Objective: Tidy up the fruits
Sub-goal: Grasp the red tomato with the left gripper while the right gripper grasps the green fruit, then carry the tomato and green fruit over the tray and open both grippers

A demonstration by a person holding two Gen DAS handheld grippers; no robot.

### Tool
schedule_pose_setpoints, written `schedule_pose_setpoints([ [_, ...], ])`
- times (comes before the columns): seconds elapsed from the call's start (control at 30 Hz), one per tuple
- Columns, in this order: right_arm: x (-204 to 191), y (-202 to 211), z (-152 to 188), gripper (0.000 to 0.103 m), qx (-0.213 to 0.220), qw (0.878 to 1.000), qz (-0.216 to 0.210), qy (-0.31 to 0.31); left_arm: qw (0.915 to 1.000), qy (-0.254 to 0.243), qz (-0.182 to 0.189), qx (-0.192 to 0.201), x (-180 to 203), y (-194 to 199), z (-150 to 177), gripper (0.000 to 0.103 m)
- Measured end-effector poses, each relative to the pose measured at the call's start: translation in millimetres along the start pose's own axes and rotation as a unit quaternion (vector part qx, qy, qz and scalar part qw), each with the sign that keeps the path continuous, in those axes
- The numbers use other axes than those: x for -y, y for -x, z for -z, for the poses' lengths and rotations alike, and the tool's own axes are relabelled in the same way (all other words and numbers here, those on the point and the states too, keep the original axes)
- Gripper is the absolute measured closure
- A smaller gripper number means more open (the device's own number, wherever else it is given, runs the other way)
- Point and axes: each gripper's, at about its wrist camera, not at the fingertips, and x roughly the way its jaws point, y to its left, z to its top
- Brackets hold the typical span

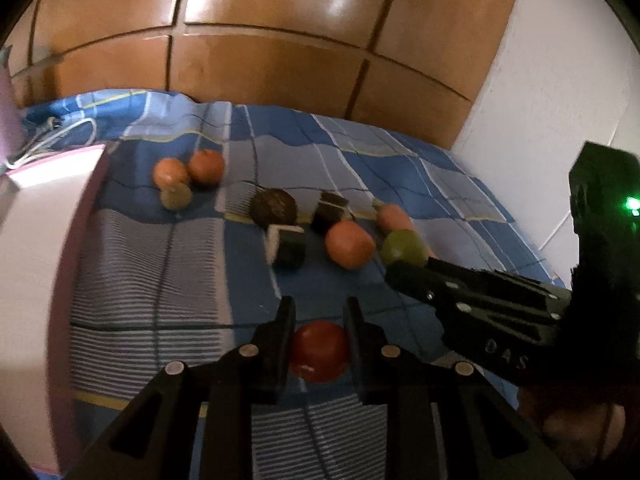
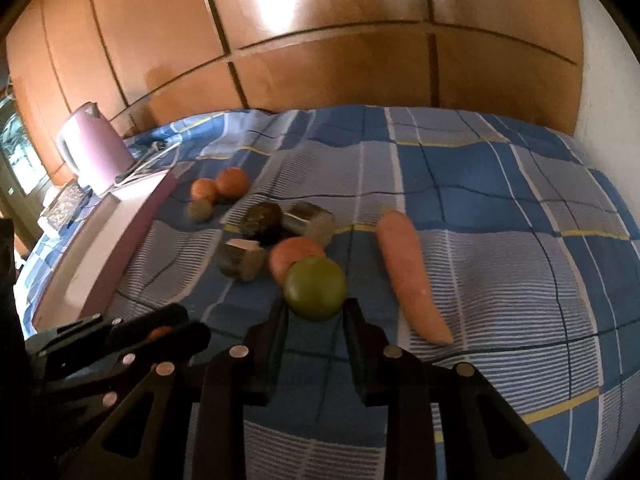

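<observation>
My left gripper [image 1: 319, 308] is shut on a red fruit [image 1: 319, 350] above the blue checked bedsheet [image 1: 168, 280]. My right gripper [image 2: 315, 308] stands open with its fingertips on either side of a green fruit [image 2: 315, 288] that lies on the sheet; it also shows in the left wrist view [image 1: 402, 246]. An orange fruit [image 2: 294, 258] lies just behind the green one. A long carrot [image 2: 412, 276] lies to the right. Two orange fruits [image 1: 188, 170] and a small green one [image 1: 176, 197] lie farther back left.
A pale pink box or tray [image 1: 32, 280] stands at the left, its rim also in the right wrist view [image 2: 100, 256]. A dark round item [image 1: 274, 207] and two dark cut pieces [image 1: 286, 246] lie mid-sheet. A pink kettle [image 2: 94, 148] and wooden wardrobe [image 2: 320, 60] stand behind.
</observation>
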Motion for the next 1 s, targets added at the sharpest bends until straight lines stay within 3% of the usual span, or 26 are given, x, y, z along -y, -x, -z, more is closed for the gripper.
schedule_pose_setpoints([
  [0.13, -14, 3, -6, 0.075, 0.003, 1.0, -0.01, 0.013, 0.9996, 0.012, -0.022, 0.012, -13, 14, -10, 0.079],
  [0.33, -52, 7, -24, 0.075, 0.018, 0.997, -0.044, 0.054, 0.9945, 0.04, -0.086, 0.044, -50, 53, -31, 0.079],
  [0.67, -158, -5, -61, 0.075, 0.023, 0.982, -0.127, 0.137, 0.9733, 0.102, -0.199, 0.055, -142, 97, -37, 0.079],
  [1.0, -231, -37, -64, 0.075, -0.008, 0.978, -0.139, 0.153, 0.9596, 0.137, -0.24, 0.052, -201, 113, -24, 0.078],
])
